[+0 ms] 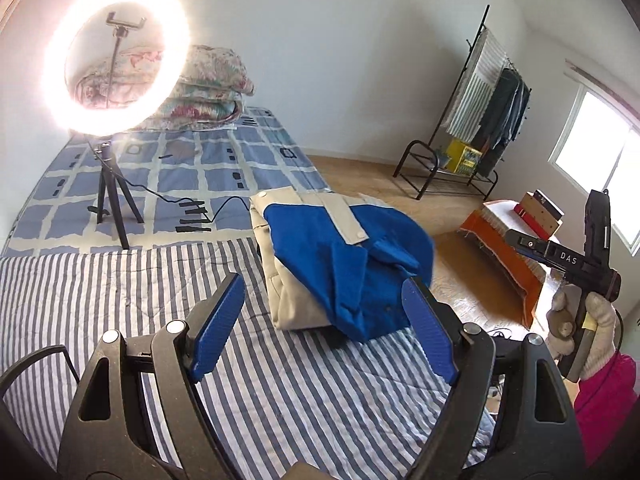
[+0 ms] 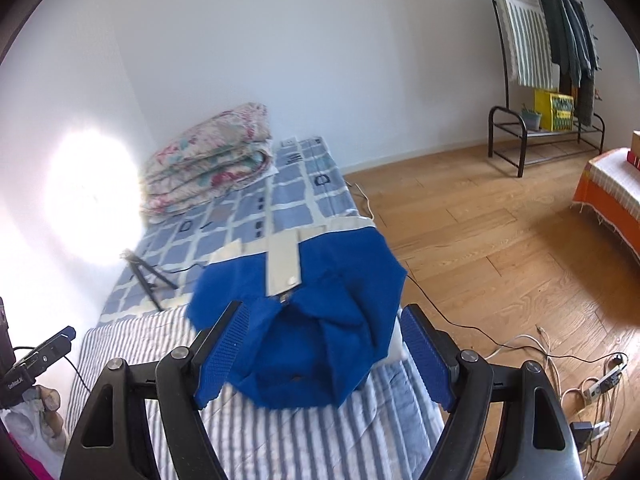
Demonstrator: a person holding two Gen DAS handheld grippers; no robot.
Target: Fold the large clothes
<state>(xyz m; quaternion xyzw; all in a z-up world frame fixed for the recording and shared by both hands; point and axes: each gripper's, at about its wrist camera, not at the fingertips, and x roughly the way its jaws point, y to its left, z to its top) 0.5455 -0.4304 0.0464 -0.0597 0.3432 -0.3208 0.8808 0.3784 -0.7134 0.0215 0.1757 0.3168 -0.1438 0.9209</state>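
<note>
While both pairs of tongs stand spread with nothing between their blue ribbed pads, the folded jacket (image 1: 340, 264) lies by itself on the striped sheet (image 1: 120, 288), a compact bundle of beige shell with its bright blue lining turned outward on top. It sits at the sheet's floor-side edge, and a beige snap-button strap (image 1: 344, 220) runs across its far end. Seen from the left wrist, the left gripper (image 1: 320, 322) hovers above the sheet on the near side of the jacket, jaws wide apart, touching neither cloth nor bedding. Seen from the right wrist, the right gripper (image 2: 322, 350) hangs over the jacket's near end, jaws apart as well; the blue fabric shows between the fingers but lies below them, not pinched. In the left view a gloved hand (image 1: 580, 320) with a pink sleeve (image 1: 608, 396) holds the right tool's handle out beyond the jacket, over the wooden floor (image 2: 480, 232). Beyond the jacket, on the blue checked bedspread (image 1: 180, 184), a lit ring light (image 1: 116, 56) stands on a small black tripod, and a folded floral quilt (image 2: 212, 156) rests farther back against the white wall. Across the floor from the jacket stands a black clothes rack (image 1: 480, 112) hung with garments.
</note>
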